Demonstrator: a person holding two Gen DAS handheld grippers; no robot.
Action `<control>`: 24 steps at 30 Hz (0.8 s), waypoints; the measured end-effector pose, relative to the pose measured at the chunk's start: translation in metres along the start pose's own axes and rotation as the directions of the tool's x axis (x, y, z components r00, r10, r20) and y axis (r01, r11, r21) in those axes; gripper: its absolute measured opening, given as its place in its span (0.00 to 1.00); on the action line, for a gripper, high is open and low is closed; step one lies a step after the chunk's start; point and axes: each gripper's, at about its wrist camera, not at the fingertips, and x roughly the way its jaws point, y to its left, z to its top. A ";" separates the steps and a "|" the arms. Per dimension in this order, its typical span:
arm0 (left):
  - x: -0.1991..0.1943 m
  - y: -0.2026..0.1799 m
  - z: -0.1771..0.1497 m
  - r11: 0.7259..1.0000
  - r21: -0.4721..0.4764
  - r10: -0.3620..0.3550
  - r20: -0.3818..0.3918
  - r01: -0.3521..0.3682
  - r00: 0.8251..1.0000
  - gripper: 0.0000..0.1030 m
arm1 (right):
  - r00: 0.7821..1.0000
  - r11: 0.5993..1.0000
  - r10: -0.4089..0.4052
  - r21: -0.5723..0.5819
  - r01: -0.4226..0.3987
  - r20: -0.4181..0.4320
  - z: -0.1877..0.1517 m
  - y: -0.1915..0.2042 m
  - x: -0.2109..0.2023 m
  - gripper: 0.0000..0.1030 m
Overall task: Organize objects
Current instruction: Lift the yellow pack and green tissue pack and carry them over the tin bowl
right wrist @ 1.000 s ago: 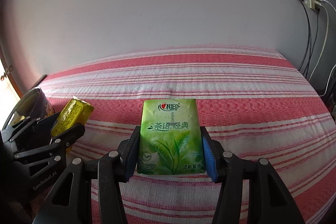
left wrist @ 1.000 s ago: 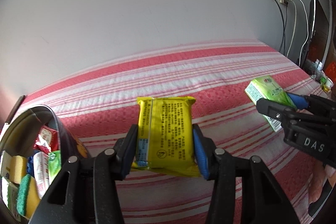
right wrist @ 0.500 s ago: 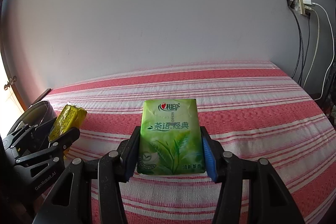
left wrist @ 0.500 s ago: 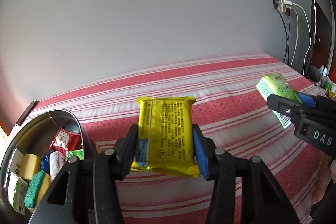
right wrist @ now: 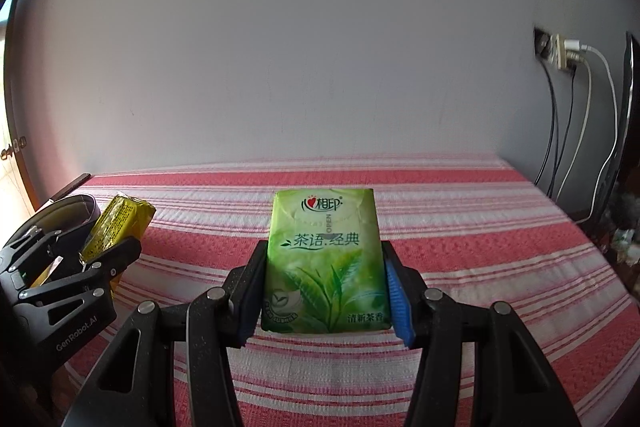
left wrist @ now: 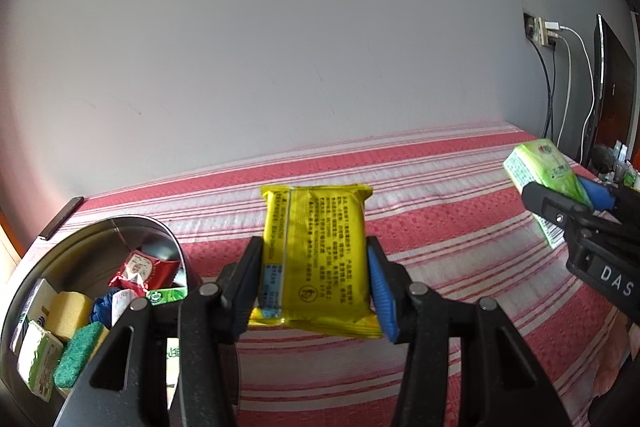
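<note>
Above the red-and-white striped bed (left wrist: pixel 440 211), the left claw (left wrist: pixel 316 287) is clamped on a yellow foil packet (left wrist: pixel 320 251) beside the round metal tin (left wrist: pixel 80 239); the right claw (right wrist: pixel 326 293) grips a green tissue pack (right wrist: pixel 324 259).

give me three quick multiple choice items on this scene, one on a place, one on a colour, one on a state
1. Where does the metal bin sit in the left wrist view?
A. lower left
B. upper right
C. centre

2. What colour is the packet in the left gripper?
A. blue
B. yellow
C. white

3. What is the right gripper doing?
A. hanging open, nothing held
B. resting on the bedspread
C. clamped on a green tissue pack

Answers: A, the bin fills that corner; B, the yellow packet sits between the pads; C, both pads press the green tissue pack.
</note>
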 end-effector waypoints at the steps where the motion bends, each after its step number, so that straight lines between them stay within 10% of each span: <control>1: -0.001 0.000 -0.001 1.000 0.000 0.004 0.004 -0.004 1.000 0.48 | 1.000 1.000 -0.006 -0.006 0.007 0.013 0.000 0.001 -0.003 0.54; 24: -0.034 0.009 -0.008 0.999 -0.003 0.042 0.128 -0.042 0.991 0.48 | 0.991 0.998 -0.036 -0.039 0.041 0.129 -0.003 0.013 -0.027 0.54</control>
